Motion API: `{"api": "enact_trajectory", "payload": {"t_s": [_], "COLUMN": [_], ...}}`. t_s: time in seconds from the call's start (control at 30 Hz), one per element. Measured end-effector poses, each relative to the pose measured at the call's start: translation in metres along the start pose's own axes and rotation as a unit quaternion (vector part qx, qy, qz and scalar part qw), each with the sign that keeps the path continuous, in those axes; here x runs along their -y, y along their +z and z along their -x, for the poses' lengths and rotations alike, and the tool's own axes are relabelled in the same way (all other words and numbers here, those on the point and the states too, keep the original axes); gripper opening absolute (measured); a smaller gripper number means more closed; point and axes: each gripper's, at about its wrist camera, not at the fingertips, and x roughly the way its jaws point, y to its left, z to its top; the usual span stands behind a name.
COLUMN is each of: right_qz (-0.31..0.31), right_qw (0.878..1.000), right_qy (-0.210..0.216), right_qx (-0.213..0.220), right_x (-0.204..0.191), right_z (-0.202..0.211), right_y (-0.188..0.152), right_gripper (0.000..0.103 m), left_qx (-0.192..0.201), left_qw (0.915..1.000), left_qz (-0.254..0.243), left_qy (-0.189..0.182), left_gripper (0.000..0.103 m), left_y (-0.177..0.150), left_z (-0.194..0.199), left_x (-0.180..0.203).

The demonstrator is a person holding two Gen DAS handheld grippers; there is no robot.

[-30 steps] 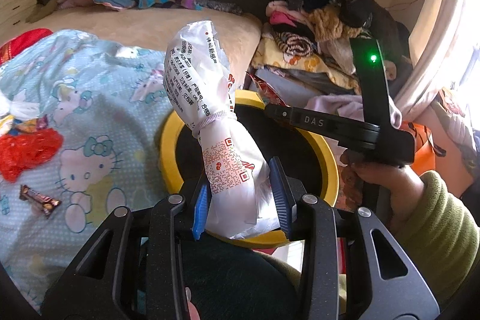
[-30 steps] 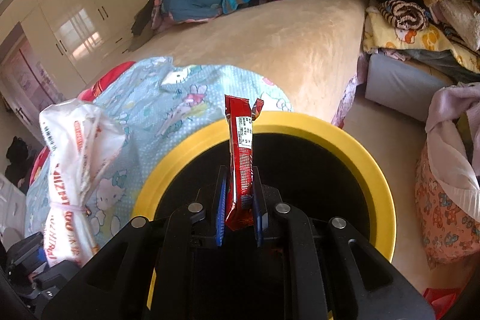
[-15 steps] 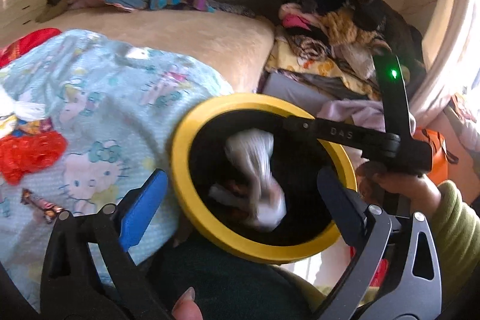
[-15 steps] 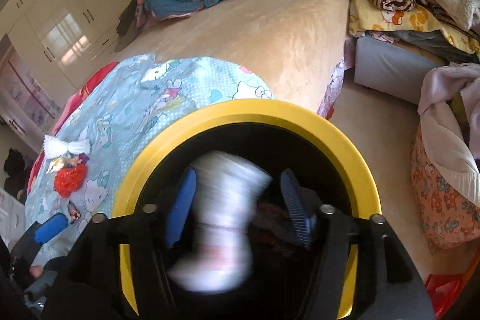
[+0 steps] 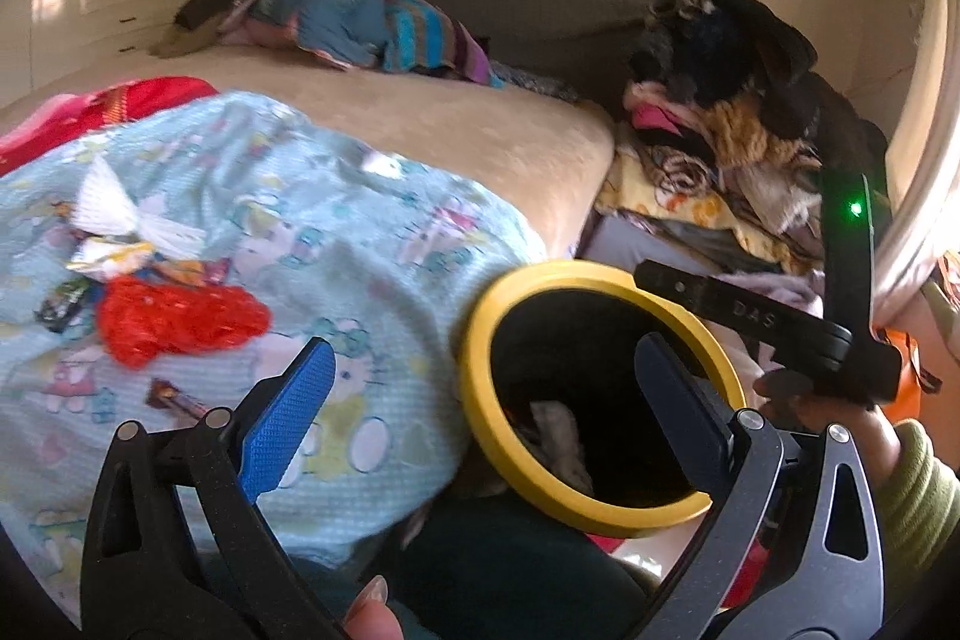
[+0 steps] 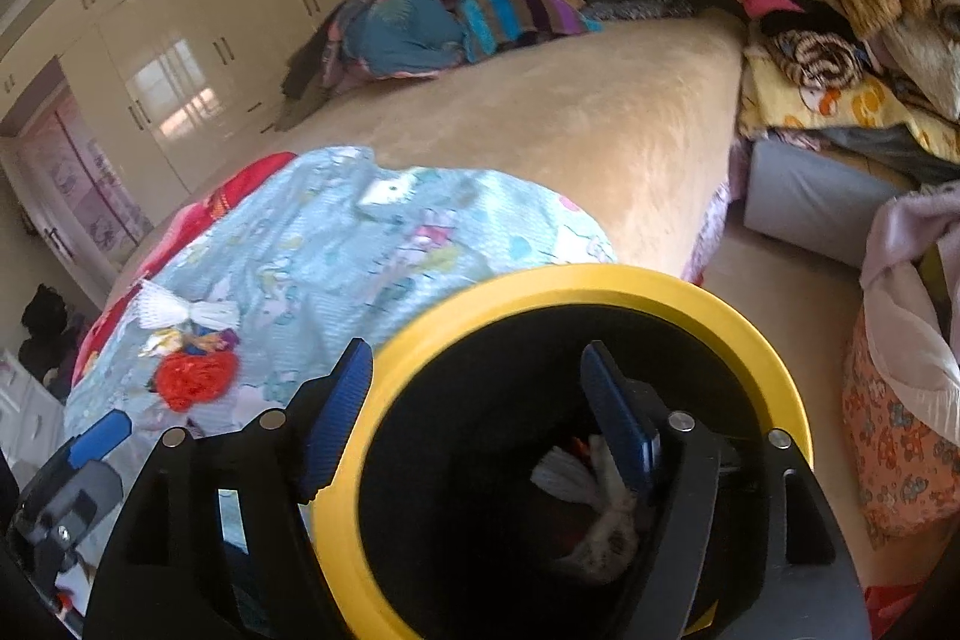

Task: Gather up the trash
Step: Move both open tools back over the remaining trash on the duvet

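A bin with a yellow rim (image 5: 474, 376) (image 6: 600, 280) and a black inside stands beside the bed. A crumpled white bag (image 5: 558, 436) (image 6: 600, 514) lies at its bottom. My left gripper (image 5: 486, 400) is wide open and empty, straddling the bin's near-left rim. My right gripper (image 6: 474, 412) hangs over the bin's mouth, its jaws opening with nothing between them. On the blue cartoon blanket (image 5: 372, 280) lie a red crumpled wrapper (image 5: 180, 322) (image 6: 192, 379), a white tissue (image 5: 114, 214) (image 6: 180, 310), colourful wrappers (image 5: 120, 256) and a small candy wrapper (image 5: 174, 397).
A hand (image 5: 840, 412) in a green sleeve holds the right gripper's black body (image 5: 750, 316) at the bin's far side. Piled clothes (image 5: 720, 130) (image 6: 840, 40) stand right of the bed. Bundled bedding (image 5: 336, 16) lies at the bed's head. White wardrobes (image 6: 180, 58) line the left wall.
Both grippers have opened. The white bag fell from the left one into the bin, and the red wrapper left the right one. The left view has swung left toward the blanket.
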Motion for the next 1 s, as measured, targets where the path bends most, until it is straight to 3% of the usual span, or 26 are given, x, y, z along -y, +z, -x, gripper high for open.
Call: {"api": "enact_trajectory", "payload": {"t_s": [0.5,1.0], "right_qz": [0.052,0.098], "right_qw": [0.997,0.992], "right_qy": [0.045,0.078], "right_qx": [0.032,0.027], "right_x": [-0.065,-0.116], "right_z": [0.015,0.009], "right_y": [0.000,-0.011], "right_gripper": [0.078,0.081], "left_qx": [0.062,0.088], "left_qw": [0.9959,0.9872], "left_qz": [0.036,0.092], "left_qy": [0.055,0.097], "left_gripper": [0.092,0.092], "left_y": [0.012,0.013], "left_z": [0.040,0.062], "left_x": [-0.046,-0.098]}}
